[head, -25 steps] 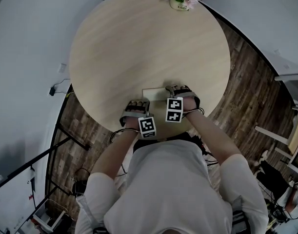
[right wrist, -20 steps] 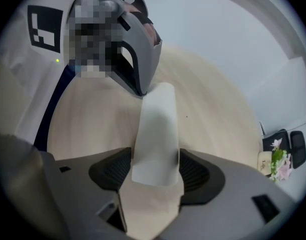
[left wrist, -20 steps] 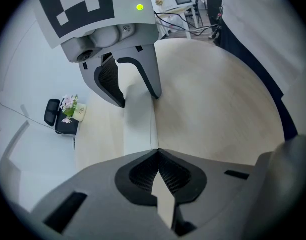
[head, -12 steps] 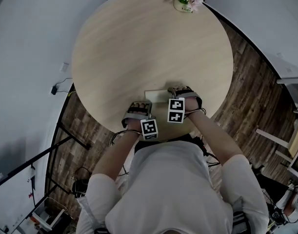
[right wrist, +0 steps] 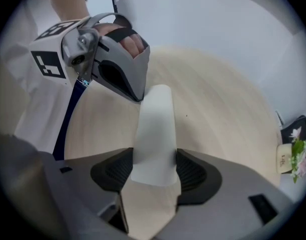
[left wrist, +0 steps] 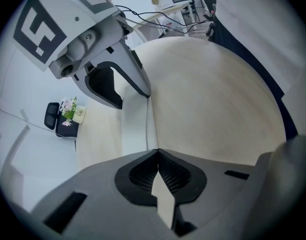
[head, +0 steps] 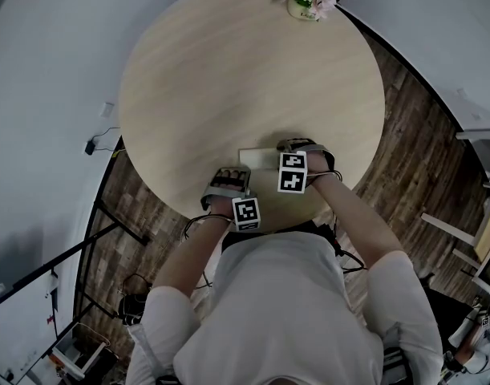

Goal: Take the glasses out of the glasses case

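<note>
Person, one, in a white top [head: 277, 311], nearest the camera on the near side of the glasses case [head: 257, 157], both forearms reaching toward it. Marker cubes, two, one per gripper: the left one [head: 245, 212] nearer than the case, the right one [head: 291, 172] just beside the case's right end. Left gripper [left wrist: 158, 152], one: jaws brought fully together with nothing seen between them, tips at the near long edge of the case; whether they touch that edge cannot be told. Right gripper [right wrist: 154, 158], one: jaws part open and clamped on the right end of the case, one pad against each long side, pointing along the case toward the left gripper. Glasses case, one, white, oblong, lying flat; whether its lid is lifted cannot be told. Table [head: 245, 70], one, round, pale wood; the case sits on it close to the near rim. Flower pot [head: 297, 8], one, pale, with pink and white blooms, well beyond the case at the table's far rim.
</note>
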`<state>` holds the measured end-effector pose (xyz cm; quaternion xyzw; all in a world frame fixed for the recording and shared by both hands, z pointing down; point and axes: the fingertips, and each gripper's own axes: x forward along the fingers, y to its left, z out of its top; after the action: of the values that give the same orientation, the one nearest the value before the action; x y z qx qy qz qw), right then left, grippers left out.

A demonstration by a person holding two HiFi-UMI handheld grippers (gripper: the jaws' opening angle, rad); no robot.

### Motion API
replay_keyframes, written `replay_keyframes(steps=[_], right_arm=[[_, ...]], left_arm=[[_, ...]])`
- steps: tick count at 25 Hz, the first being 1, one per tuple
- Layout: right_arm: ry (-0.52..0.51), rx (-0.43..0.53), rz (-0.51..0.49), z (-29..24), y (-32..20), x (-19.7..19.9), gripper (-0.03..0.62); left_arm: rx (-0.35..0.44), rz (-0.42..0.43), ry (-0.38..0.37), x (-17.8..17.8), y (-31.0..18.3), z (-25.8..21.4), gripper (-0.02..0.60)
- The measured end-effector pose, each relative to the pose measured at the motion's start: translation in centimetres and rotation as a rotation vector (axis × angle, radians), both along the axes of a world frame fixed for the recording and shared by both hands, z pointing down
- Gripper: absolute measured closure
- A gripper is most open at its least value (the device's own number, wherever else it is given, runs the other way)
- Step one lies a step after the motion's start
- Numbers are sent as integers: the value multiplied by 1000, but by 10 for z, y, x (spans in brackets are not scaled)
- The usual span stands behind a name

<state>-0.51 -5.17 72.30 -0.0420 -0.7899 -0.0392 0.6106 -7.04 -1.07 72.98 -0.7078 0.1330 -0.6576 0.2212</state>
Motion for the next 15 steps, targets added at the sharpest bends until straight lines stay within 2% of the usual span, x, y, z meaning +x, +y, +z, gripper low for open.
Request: replay_keyframes(steps=[7,15], right_arm=[[-22,-150,30,-6,-7,0,319],[-82,-156,88,-27,-22,2,335]], left_arm=[[-1,-8,2,0,-2,1,577],[-3,-10,7,0,-1,0,577]])
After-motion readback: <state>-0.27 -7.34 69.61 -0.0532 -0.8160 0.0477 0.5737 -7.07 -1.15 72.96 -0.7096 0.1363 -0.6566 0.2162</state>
